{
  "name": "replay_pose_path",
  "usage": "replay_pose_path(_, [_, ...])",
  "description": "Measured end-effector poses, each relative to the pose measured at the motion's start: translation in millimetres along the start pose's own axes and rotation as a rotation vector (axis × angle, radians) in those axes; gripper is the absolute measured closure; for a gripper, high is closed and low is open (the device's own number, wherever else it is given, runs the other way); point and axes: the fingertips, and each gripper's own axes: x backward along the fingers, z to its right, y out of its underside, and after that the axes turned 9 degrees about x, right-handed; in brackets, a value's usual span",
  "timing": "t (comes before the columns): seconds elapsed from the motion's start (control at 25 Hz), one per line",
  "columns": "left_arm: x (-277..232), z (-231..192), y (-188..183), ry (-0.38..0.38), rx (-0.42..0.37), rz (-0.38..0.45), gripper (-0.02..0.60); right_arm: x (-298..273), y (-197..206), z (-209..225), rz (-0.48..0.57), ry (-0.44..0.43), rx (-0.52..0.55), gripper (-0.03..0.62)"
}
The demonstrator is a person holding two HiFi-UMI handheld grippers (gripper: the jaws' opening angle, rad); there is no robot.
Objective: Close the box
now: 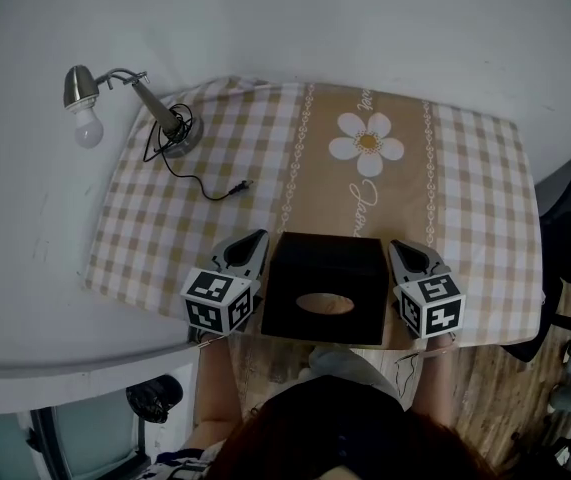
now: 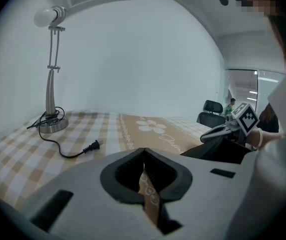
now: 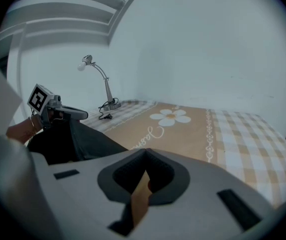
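While the black box sits on the checked tablecloth at the table's near edge, which gripper is nearer? (Obs. A)

Neither is favoured; the box is flanked, left gripper just beside its left wall, right gripper just beside its right; both pairs of jaws are seen pressed together, nothing held; the top with its oval opening appears flat already; an inward approach is judged necessary. (Obs. B)

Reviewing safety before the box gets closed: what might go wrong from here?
The black box sits at the near edge of the tablecloth, so a push toward the person may tip it off. Left gripper and right gripper are shut beside it; their tips may slip on its sides.
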Motion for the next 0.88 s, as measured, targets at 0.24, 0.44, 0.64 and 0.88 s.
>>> replay_pose_path(0.24, [-12, -5, 18, 0.011, 0.001, -0.09, 0.555, -10, 14, -3, -0.069, -0.045, -0.01, 0.577])
replay_pose_path(0.44, [-18, -5, 40, 0.047, 0.001, -0.159, 0.555, -15, 30, -9, -0.101, -0.061, -0.016, 0.577])
replay_pose_path(0.64, [-26, -5, 46, 0.051, 0.011, -0.225, 0.555, -19, 28, -6, -0.136, -0.096, -0.013, 0.577])
replay_pose_path(0.88, [-28, -3, 55, 0.077, -0.002, -0.278, 0.555, -20, 30, -10, -0.16, -0.124, 0.01, 0.577])
